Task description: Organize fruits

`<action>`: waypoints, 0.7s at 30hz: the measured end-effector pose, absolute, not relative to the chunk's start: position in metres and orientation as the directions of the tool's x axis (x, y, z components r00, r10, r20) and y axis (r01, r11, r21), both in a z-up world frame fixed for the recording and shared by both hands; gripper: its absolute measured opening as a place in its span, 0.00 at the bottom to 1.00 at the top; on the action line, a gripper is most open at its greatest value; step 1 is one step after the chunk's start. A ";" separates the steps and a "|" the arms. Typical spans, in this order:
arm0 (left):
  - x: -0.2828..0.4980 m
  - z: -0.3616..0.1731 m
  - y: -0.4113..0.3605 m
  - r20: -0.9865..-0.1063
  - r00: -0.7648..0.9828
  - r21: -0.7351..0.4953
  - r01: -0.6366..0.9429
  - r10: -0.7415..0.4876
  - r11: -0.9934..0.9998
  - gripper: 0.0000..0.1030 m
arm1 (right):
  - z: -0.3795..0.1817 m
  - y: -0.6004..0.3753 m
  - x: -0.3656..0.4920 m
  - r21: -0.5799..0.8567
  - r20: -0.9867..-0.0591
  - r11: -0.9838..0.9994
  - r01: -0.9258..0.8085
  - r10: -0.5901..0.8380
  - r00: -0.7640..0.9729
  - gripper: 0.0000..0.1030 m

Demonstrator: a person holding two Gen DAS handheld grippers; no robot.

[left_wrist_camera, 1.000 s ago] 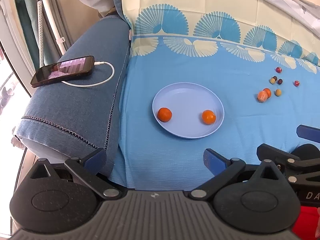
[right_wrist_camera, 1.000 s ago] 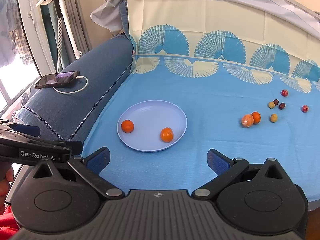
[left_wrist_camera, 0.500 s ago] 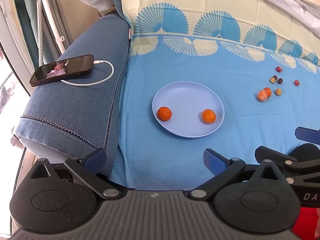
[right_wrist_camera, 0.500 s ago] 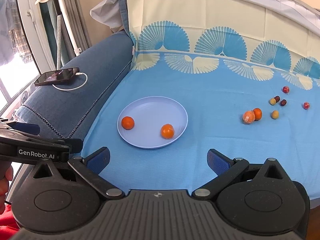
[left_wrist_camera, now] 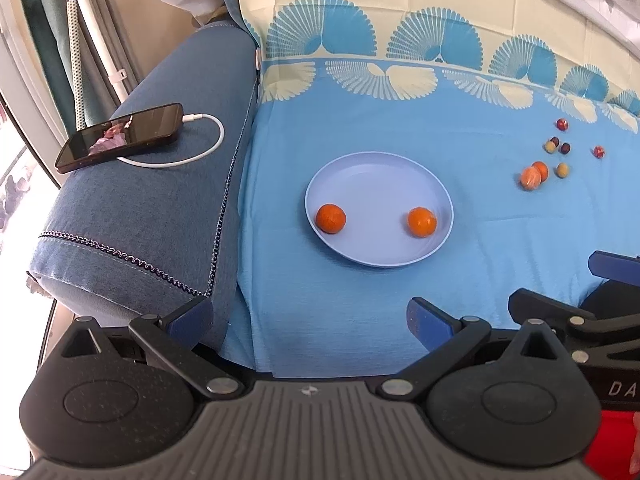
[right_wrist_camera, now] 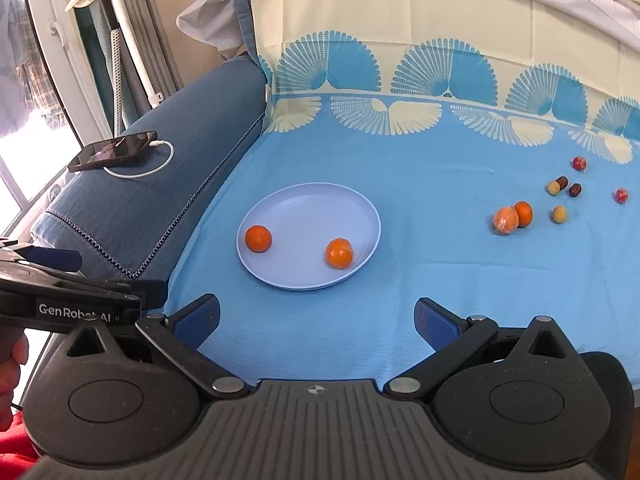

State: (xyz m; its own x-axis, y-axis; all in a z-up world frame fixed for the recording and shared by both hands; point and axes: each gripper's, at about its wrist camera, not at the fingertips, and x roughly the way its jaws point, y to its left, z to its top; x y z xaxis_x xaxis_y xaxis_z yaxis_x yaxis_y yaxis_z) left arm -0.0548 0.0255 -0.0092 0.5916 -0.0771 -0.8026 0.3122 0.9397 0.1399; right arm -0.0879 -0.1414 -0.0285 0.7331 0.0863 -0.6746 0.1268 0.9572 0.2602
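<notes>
A pale blue plate (left_wrist_camera: 380, 176) (right_wrist_camera: 308, 208) lies on the blue cloth and holds two oranges (left_wrist_camera: 331, 218) (right_wrist_camera: 258, 238), one left and one right (left_wrist_camera: 421, 221) (right_wrist_camera: 339, 253). Farther right on the cloth lie two more oranges (left_wrist_camera: 532, 175) (right_wrist_camera: 513, 217), touching each other, and several small red, dark and yellow fruits (left_wrist_camera: 557, 146) (right_wrist_camera: 564, 188). My left gripper (left_wrist_camera: 308, 316) hangs open near the cloth's front edge, short of the plate. My right gripper (right_wrist_camera: 316, 320) is open too, also short of the plate, with nothing between its fingers.
A blue sofa arm (left_wrist_camera: 160, 200) (right_wrist_camera: 160, 184) runs along the left, with a phone (left_wrist_camera: 120, 136) (right_wrist_camera: 114, 150) and its white cable on top. Behind the cloth rises a cream backrest cover (right_wrist_camera: 400, 40). A window and curtains stand at far left.
The right wrist view has shifted slightly forward and up, so the plate and fruits sit a little higher in it. The left gripper has barely moved. Both grippers stay open.
</notes>
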 end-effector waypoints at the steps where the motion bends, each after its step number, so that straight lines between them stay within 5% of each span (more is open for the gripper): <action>1: -0.053 -0.010 0.024 -0.805 0.588 0.142 0.313 -0.075 0.939 1.00 | -0.030 -0.144 -0.087 0.268 -0.674 0.955 0.131 0.089 0.734 0.99; 10: -0.032 -0.014 -0.011 -0.830 0.551 0.138 0.349 -0.083 0.927 1.00 | -0.042 -0.190 -0.090 0.336 -0.667 0.906 0.258 0.035 0.745 0.99; 21: 0.016 -0.046 -0.140 -0.850 0.473 0.083 0.556 -0.232 0.827 1.00 | -0.058 -0.348 -0.105 0.315 -0.650 0.740 0.595 -0.289 0.703 0.99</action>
